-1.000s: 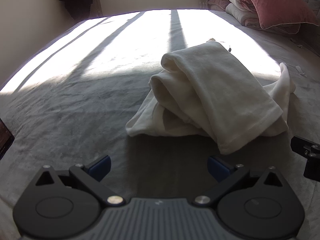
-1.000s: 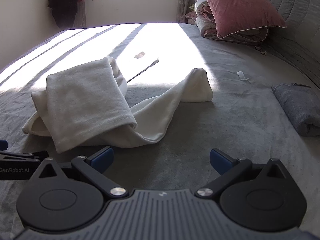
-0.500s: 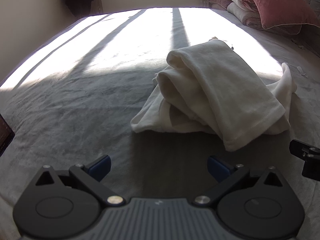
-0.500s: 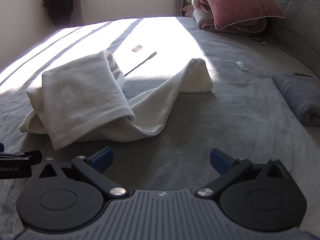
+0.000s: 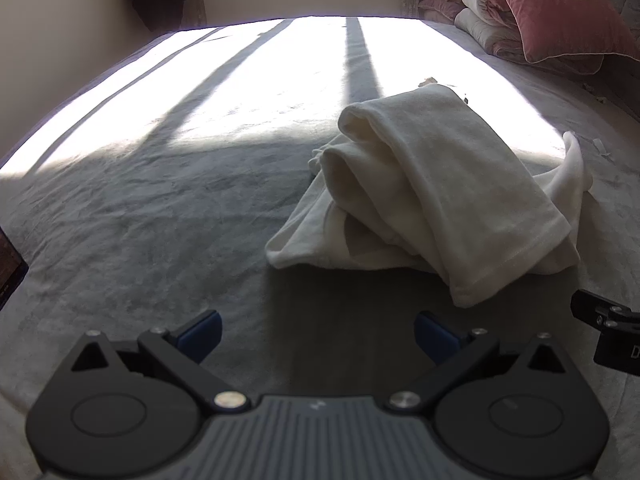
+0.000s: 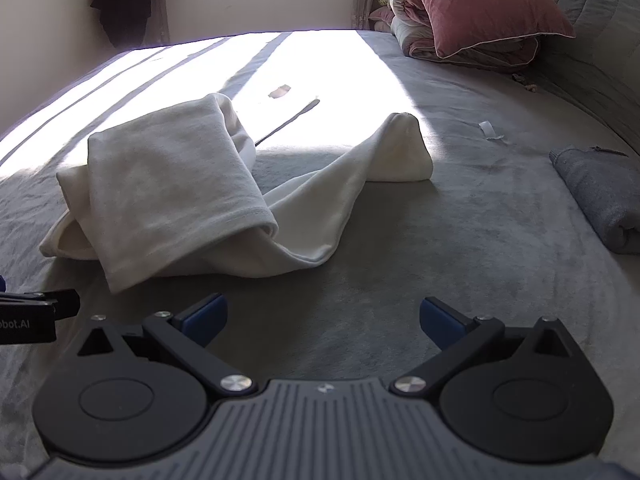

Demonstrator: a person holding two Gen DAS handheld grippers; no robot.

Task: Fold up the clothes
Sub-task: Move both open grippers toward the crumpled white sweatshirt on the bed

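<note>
A white cloth (image 6: 172, 196) lies crumpled on the grey bed (image 6: 460, 240).
The left tongs (image 5: 316, 334) and right tongs (image 6: 322, 320) are both wide apart, holding nothing, near the cloth.

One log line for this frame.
left gripper: open | right gripper: open | white garment: crumpled on bed, untouched | grey cloth: folded

Left claw (image 5: 316, 332): two black round housings, a ribbed grey centre plate, silver screws, and blue pads (image 5: 200, 330) on black linkage arms. Right claw (image 6: 322, 318) is built the same, and white lettering ending "bot.AI" marks the black block at its view's left edge.
</note>
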